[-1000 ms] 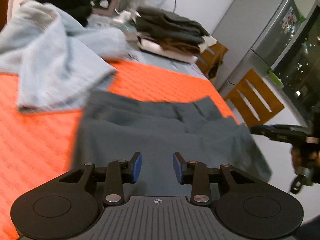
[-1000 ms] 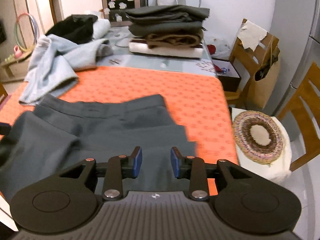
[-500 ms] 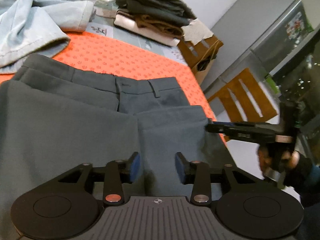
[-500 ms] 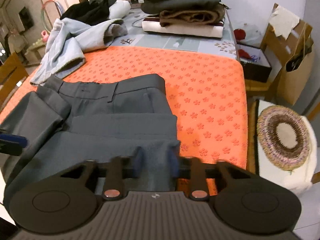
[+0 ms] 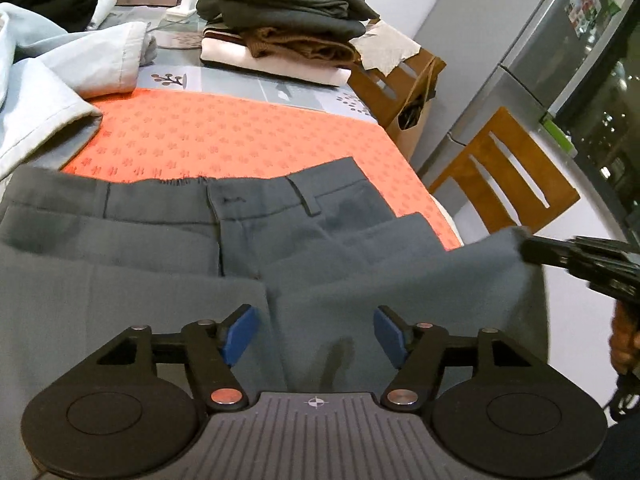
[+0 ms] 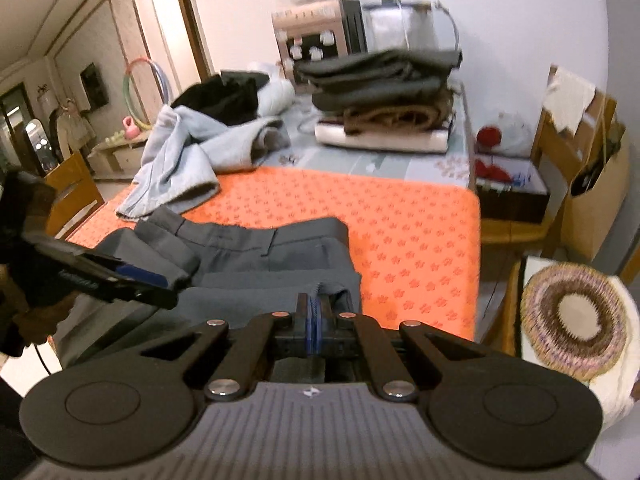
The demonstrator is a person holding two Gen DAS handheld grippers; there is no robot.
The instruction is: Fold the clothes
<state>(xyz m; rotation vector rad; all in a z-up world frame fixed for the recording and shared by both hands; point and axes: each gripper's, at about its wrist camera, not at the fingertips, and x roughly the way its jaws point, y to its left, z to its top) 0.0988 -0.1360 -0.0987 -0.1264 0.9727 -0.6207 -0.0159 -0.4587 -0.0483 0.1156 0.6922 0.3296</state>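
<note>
Trousers (image 5: 248, 240), grey, lie on the orange cloth (image 5: 224, 136) with the waistband far and the legs hanging toward the near edge. On the left, the left gripper (image 5: 316, 334) hovers spread wide over the legs, gripping nothing, so that side could sag or crease. On the right, the right gripper (image 6: 314, 316) is clamped on a thin hem corner, which could slip free if pulled.

Dining room with white walls and wooden furniture

A grey refrigerator (image 5: 560, 36) stands by 2 wooden chairs (image 5: 506, 176); a hula hoop (image 6: 146, 88) leans at the far wall, and a round woven cushion (image 6: 574, 320) tops a seat beside the table (image 6: 420, 220).
</note>
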